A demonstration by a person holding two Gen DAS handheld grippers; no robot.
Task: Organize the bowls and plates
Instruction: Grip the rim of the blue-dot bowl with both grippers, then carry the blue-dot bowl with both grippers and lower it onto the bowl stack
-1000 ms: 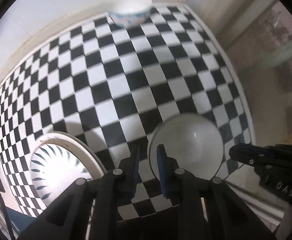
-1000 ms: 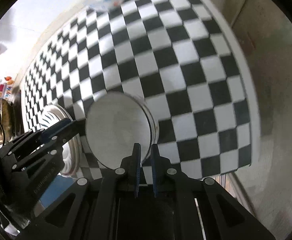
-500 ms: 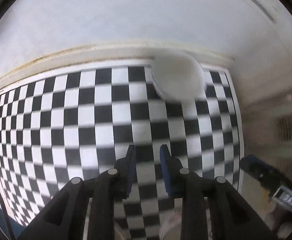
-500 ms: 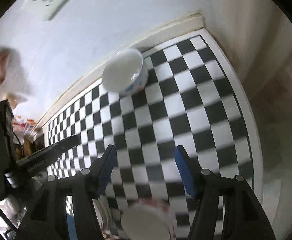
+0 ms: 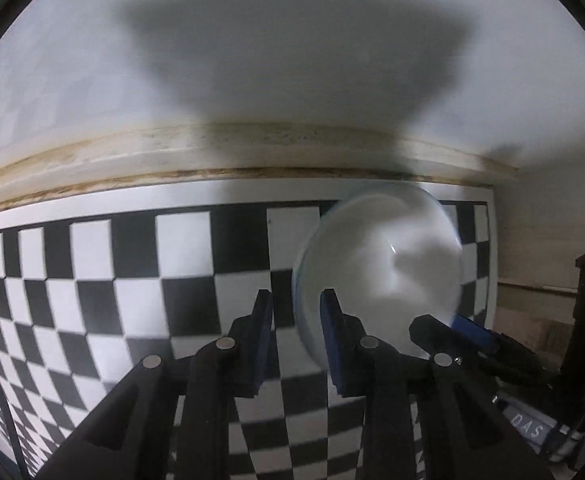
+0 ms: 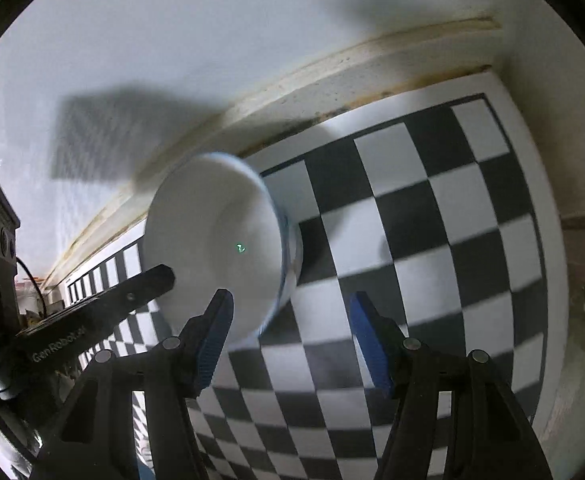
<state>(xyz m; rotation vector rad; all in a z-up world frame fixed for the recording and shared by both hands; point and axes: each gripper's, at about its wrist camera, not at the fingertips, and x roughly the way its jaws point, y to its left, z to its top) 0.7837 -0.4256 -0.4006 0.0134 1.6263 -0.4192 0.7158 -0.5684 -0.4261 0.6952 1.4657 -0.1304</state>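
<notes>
Pale wall [image 5: 292, 60] crossed by dark shadows, stained cream trim [image 5: 212, 156], black-and-white checkered surface [image 5: 132, 280]

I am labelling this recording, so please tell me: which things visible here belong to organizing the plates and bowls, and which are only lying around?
Part of the job:
- white bowl
- left tool, jaws narrowly apart, empty
- right tool, jaws wide apart, empty

Just there:
- checkered mat
- white wall
- stained moulding along the wall's foot

We count one white bowl [image 5: 376, 268], one checkered mat [image 5: 132, 280] on the worktop, and two hand-held grippers: the left [image 5: 294, 320] and the right [image 6: 290, 324]. That's the lot.
</notes>
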